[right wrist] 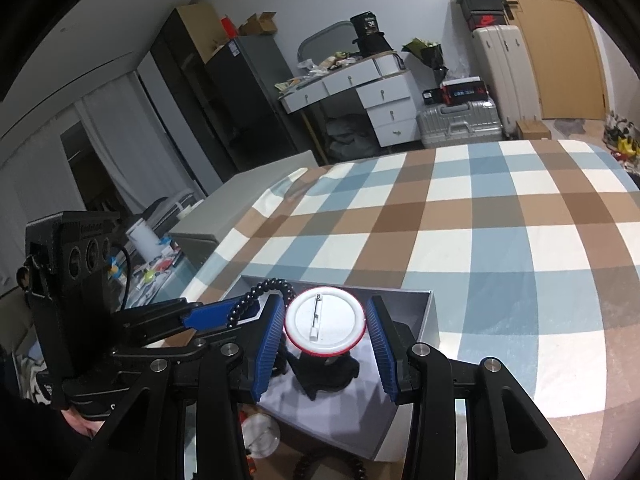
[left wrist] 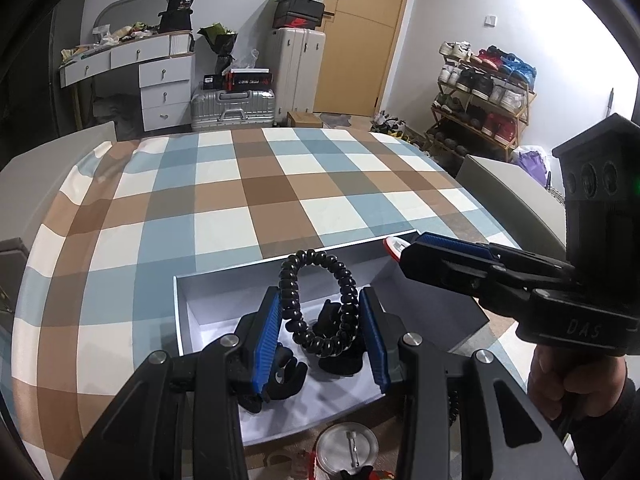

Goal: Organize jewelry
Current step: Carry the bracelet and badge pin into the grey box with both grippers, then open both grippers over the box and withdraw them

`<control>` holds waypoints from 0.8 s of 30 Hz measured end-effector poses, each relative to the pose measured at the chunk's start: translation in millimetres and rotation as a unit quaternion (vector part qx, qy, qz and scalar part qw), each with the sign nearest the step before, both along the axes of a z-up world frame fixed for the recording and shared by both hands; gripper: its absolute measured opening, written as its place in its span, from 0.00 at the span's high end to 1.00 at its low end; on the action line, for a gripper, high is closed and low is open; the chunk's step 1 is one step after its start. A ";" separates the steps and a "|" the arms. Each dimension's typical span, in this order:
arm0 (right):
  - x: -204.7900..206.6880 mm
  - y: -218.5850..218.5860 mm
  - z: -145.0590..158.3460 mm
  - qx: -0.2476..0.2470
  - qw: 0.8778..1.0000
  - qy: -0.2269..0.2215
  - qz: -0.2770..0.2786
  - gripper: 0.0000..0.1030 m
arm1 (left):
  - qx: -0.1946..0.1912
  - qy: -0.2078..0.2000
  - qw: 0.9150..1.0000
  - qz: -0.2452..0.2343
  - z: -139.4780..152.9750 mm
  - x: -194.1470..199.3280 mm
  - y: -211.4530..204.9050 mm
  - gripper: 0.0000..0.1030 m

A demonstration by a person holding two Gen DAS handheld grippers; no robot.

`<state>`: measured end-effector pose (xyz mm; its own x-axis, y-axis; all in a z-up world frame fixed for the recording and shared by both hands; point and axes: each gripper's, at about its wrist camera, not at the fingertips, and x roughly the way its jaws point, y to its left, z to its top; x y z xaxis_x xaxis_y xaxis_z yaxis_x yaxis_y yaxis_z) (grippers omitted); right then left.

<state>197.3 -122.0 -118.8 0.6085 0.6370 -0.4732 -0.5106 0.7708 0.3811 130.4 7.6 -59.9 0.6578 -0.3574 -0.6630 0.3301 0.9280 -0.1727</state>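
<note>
My left gripper point(left wrist: 319, 304) is shut on a black beaded bracelet point(left wrist: 292, 292), which stands as a loop between the blue pads. It hangs over an open white box point(left wrist: 176, 300) on the checked cloth. In the right wrist view my right gripper point(right wrist: 325, 308) is shut on a round pin badge point(right wrist: 325, 322) with a red rim, its white back and pin facing the camera. It is also above the box point(right wrist: 428, 316). The right gripper point(left wrist: 408, 252) comes in from the right over the box's far corner, the badge point(left wrist: 394, 247) at its tip. Dark items point(left wrist: 340, 356) lie inside the box.
A second round badge point(left wrist: 347, 448) lies on the table just in front of the box, beside a dark beaded string point(right wrist: 356, 468). The checked tablecloth point(left wrist: 280, 184) stretches beyond the box. A person's hand point(left wrist: 560, 384) grips the right handle. Furniture, suitcases and a shoe rack stand behind.
</note>
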 end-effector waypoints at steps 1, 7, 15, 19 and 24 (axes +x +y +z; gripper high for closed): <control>1.1 0.5 -0.6 0.000 1.000 0.001 0.001 0.60 | 0.001 0.001 1.000 -0.001 -0.6 0.7 -0.1 0.68; 9.9 5.7 -6.1 -0.007 1.000 0.018 0.010 0.59 | 0.002 0.007 1.000 0.000 -3.8 5.9 0.7 0.68; 14.5 4.2 -7.8 0.002 1.000 0.028 0.003 0.58 | -0.010 0.022 1.000 -0.004 -5.2 10.0 4.4 0.60; 8.3 -1.0 -3.4 0.015 1.000 0.022 0.000 0.48 | -0.001 0.015 1.000 -0.006 -0.1 4.5 4.5 0.51; -3.0 -9.1 5.6 0.029 0.999 0.012 -0.009 0.36 | 0.013 -0.007 1.000 0.002 9.0 -7.8 4.7 0.43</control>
